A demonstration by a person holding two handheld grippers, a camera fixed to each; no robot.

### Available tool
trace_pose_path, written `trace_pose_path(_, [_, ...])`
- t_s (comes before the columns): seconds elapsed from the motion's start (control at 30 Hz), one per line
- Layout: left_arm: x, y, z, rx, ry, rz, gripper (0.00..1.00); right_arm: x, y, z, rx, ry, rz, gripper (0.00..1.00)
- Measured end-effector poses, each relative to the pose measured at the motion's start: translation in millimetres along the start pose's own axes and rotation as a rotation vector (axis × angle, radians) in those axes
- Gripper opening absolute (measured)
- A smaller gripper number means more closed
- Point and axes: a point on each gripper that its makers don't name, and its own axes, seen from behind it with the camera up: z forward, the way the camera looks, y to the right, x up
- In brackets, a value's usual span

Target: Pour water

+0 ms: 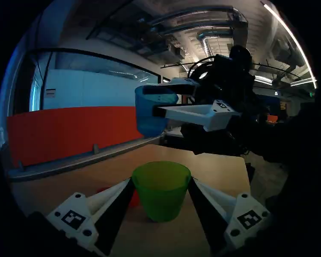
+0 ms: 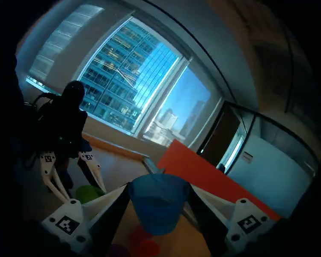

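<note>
Office room: wooden table (image 1: pixel 212 167), orange partition (image 1: pixel 66 132) along its far edge, glass above it.

Green cup (image 1: pixel 161 188) stands upright on the table, low centre in the left gripper view. Left gripper (image 1: pixel 160 180) is at medium spread, one finger against each side of the cup just under the rim, so it is gripped. Small red object (image 1: pixel 135 198) sits on the table at 9 o'clock of the cup, mostly hidden behind the finger; can't tell what it is.

Blue cup (image 1: pixel 150 115) is off the table, up at 12 o'clock of the green cup and slightly toward 11, well apart from it. Right gripper (image 1: pixel 150 103) comes in from 3 o'clock and clamps it, one finger above, one below, as seen from here. Cup looks close to upright, mouth up. Dark hand and sleeve (image 1: pixel 263 137) behind that gripper.

Right gripper view: blue cup is pinched between both fingers at 6 o'clock, roughly the same spread as the left. Can't tell the water level inside. Green cup and left gripper are down at 8 o'clock. Big window (image 2: pixel 130 85) behind, towers outside.
</note>
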Motion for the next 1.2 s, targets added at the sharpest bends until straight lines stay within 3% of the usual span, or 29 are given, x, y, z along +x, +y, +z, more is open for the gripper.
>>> trace_pose_path(0.5, [1,2.9,1.1,-0.008,0.004,-0.002,0.87,7,3,6.0,0.001,-0.005,-0.157,0.93])
trace_pose_path(1.2, [5,6.0,4.0,-0.024,0.015,-0.006,0.87,10,5,14.9,0.004,-0.017,-0.325,0.93])
